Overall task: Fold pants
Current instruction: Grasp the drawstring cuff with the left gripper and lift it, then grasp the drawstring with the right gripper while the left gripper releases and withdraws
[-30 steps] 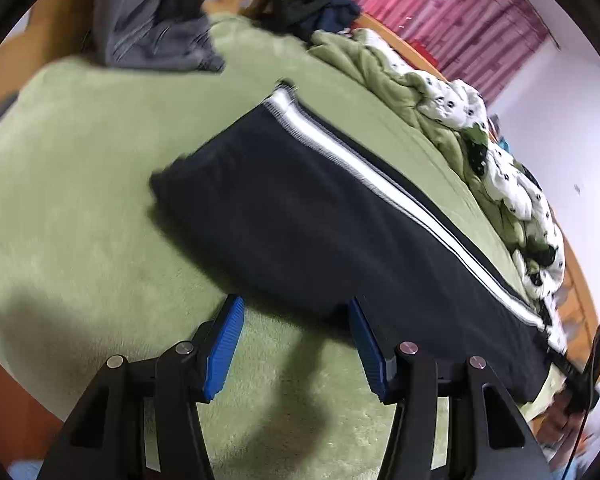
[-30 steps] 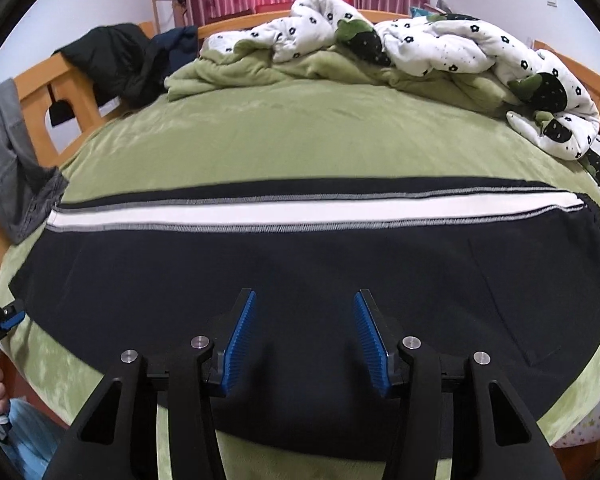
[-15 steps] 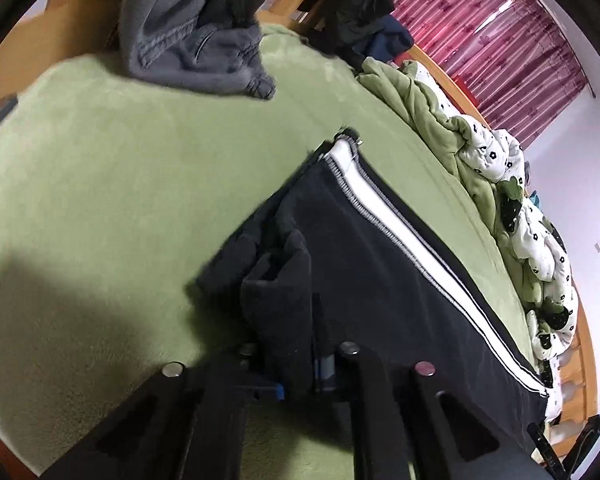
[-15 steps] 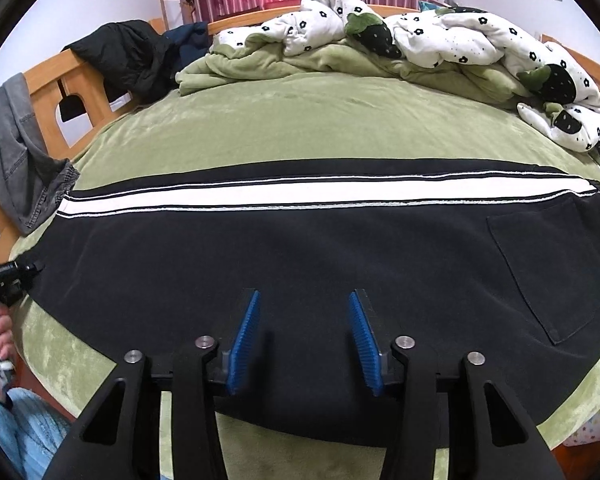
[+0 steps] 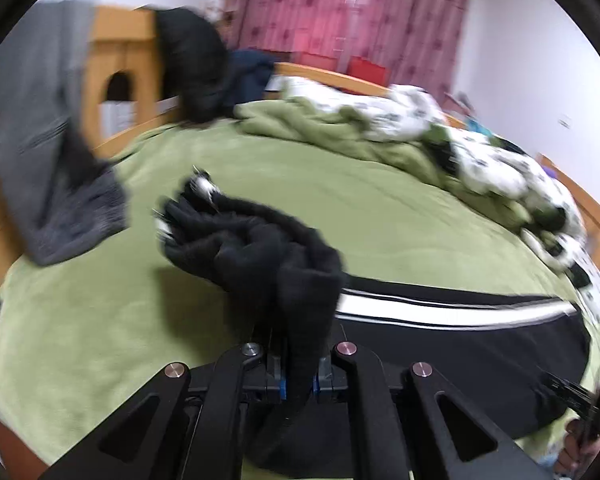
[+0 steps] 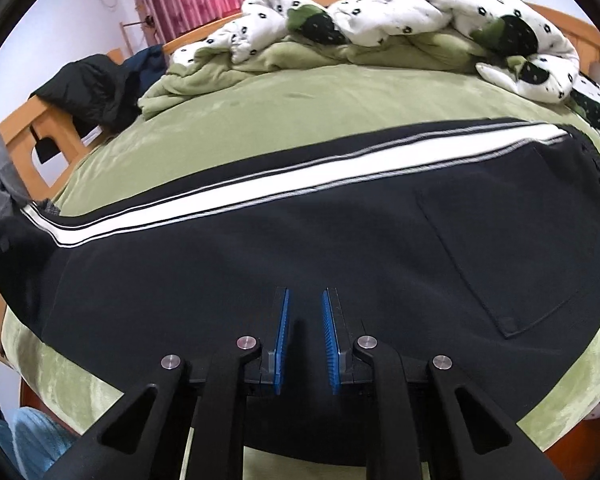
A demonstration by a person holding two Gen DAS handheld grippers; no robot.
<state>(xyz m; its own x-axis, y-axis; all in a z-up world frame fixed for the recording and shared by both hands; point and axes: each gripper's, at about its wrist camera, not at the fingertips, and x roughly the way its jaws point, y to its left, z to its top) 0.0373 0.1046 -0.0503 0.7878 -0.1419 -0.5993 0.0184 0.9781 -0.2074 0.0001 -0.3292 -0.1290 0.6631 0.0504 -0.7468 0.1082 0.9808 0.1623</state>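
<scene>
Left tool pinches the pants hem — lifted above the bed.

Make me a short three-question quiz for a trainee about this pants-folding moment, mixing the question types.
1. True or false: the left claw is shut on the pants.
2. Which claw has nothing pinched between its pads? A) left B) right
3. Fill in: the pants lie on a ____ blanket.

Key: 1 true, the cuff end is bunched up and lifted in it. 2 B, the right claw has just been closing, with a gap showing and only flat fabric under it. 3 green.
</scene>
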